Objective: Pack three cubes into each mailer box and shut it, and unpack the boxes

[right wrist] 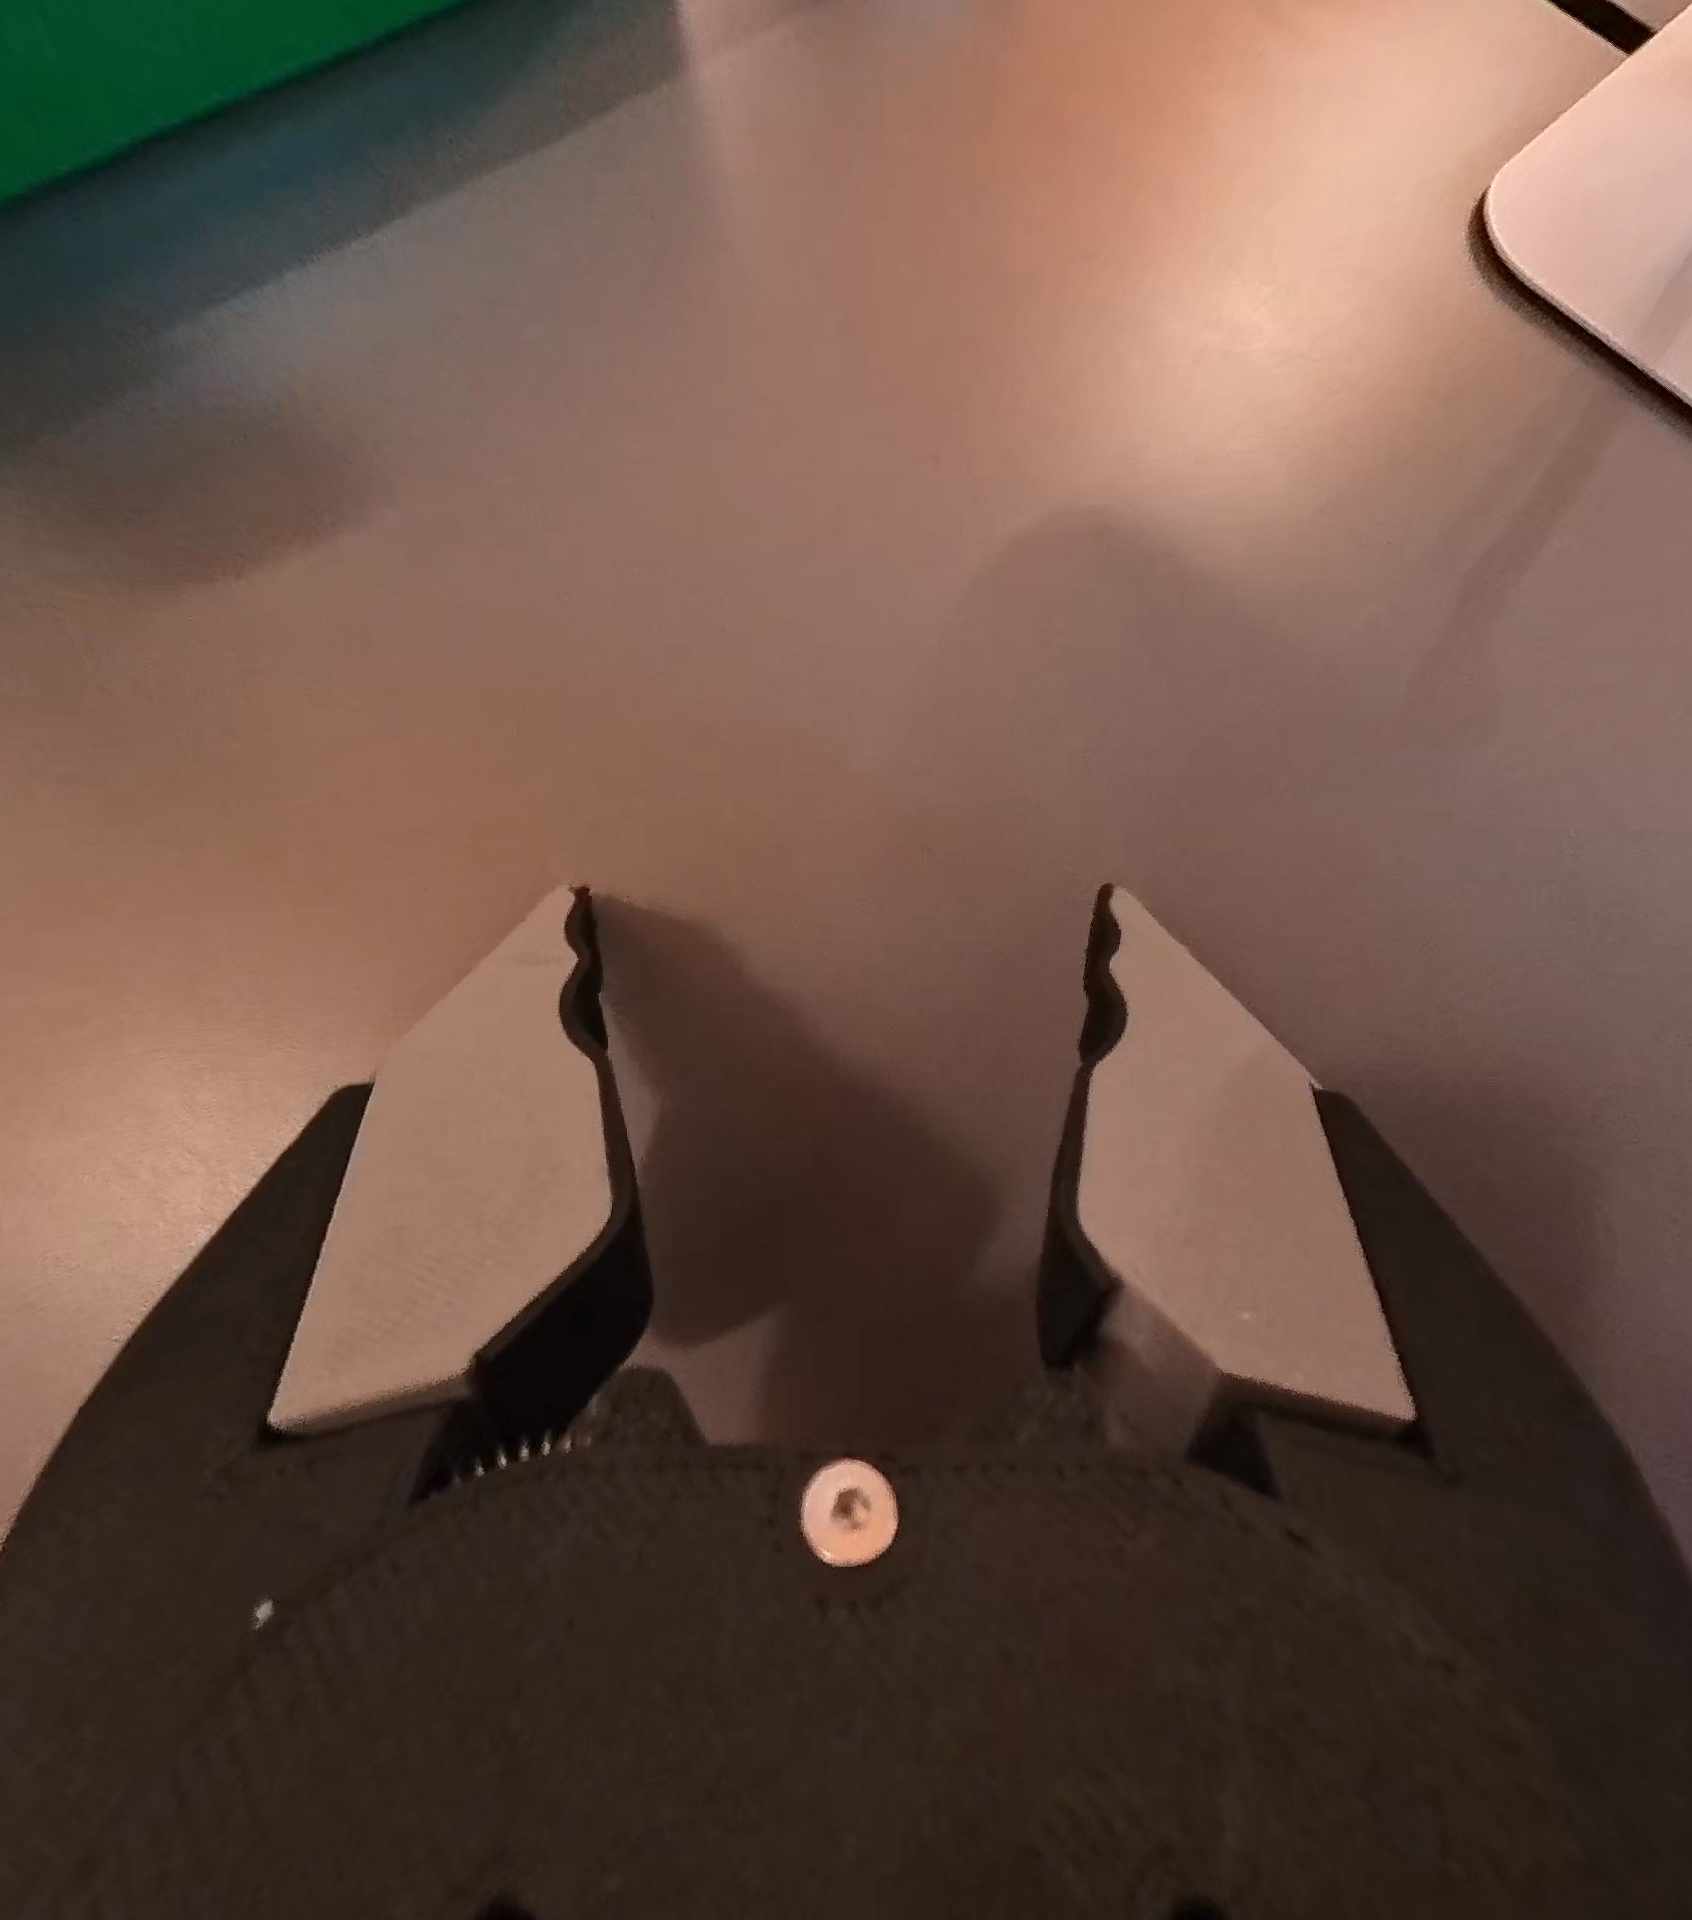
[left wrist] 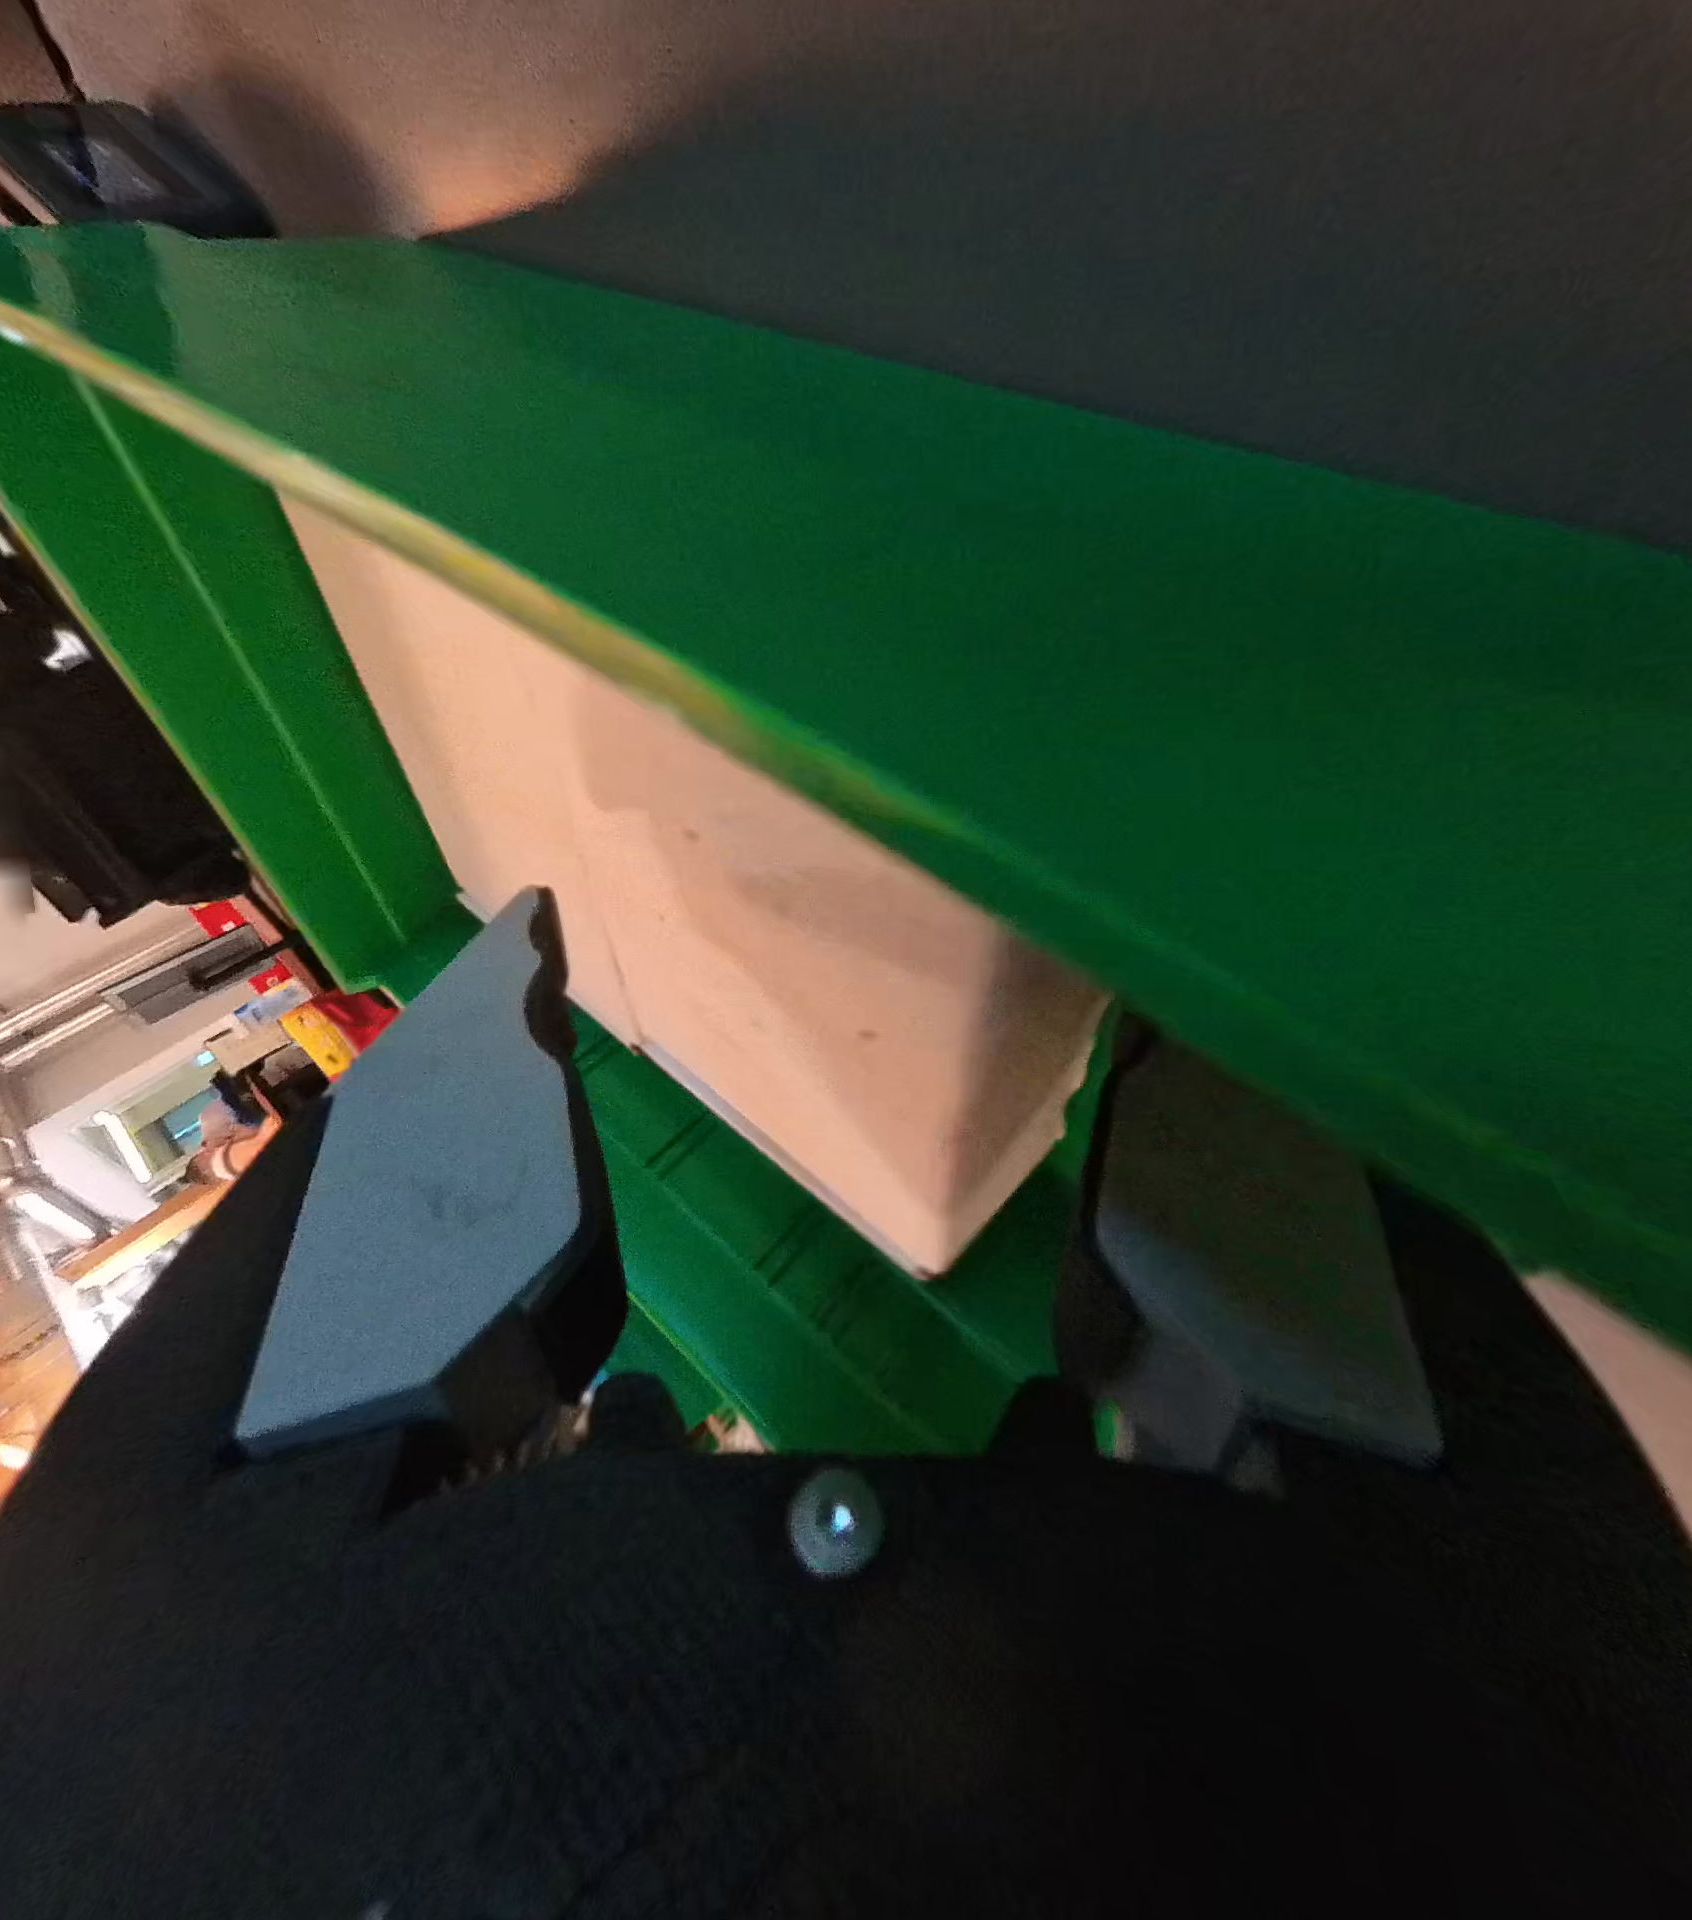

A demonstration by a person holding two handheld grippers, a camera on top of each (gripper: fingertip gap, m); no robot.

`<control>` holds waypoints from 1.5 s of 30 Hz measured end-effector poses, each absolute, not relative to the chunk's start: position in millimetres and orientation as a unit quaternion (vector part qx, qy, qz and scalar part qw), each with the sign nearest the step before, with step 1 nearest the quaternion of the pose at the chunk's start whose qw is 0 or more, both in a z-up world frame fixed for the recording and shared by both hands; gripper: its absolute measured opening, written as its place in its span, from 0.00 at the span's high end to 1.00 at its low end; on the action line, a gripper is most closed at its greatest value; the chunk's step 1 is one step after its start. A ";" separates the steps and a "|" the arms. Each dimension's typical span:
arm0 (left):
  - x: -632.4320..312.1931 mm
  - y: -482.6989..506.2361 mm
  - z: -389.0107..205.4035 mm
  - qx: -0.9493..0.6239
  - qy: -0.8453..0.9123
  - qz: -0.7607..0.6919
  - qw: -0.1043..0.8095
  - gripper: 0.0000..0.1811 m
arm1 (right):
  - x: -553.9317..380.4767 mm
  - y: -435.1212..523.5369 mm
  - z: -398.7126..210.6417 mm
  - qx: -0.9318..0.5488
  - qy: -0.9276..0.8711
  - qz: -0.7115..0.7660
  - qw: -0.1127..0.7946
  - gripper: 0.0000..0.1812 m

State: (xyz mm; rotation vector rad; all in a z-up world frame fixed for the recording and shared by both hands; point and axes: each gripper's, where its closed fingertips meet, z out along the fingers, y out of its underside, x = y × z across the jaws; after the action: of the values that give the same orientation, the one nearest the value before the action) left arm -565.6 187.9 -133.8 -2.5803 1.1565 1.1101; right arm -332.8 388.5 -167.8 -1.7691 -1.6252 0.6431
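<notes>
Left gripper [left wrist: 826, 1049]: jaws spread around a pale cube [left wrist: 769, 966] inside the open green mailer box [left wrist: 1133, 644] | Right gripper [right wrist: 842, 940]: jaws spread, empty, over bare desk [right wrist: 821, 520] beside the box.

The left gripper [left wrist: 826, 1049] is reaching into the green mailer box [left wrist: 1081, 665], its jaws spread wide around a white cube [left wrist: 800, 997] without clearly clamping it. The right gripper [right wrist: 844, 914] is hovering well right of that box, jaws gaping and holding nothing.
</notes>
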 end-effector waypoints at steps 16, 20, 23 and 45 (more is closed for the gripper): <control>-571.7 176.0 -124.7 -0.859 0.378 0.342 0.047 0.66 | -333.6 381.4 -168.3 -0.666 -0.627 0.250 0.316 0.50; -565.4 169.4 -121.7 -0.862 0.383 0.330 0.038 0.66 | -333.2 380.3 -166.8 -0.666 -0.625 0.257 0.316 0.51; -565.0 168.1 -113.7 -0.860 0.382 0.335 0.032 0.66 | -332.9 379.7 -166.4 -0.666 -0.624 0.260 0.315 0.51; -526.7 190.3 11.7 -0.777 0.385 0.488 0.102 0.66 | -332.2 379.0 -166.2 -0.665 -0.623 0.263 0.317 0.52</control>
State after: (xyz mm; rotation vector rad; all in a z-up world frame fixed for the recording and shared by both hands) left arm -526.7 190.3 11.7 -2.2923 1.1353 1.4416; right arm -332.2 379.0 -166.2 -1.7503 -1.6400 0.6912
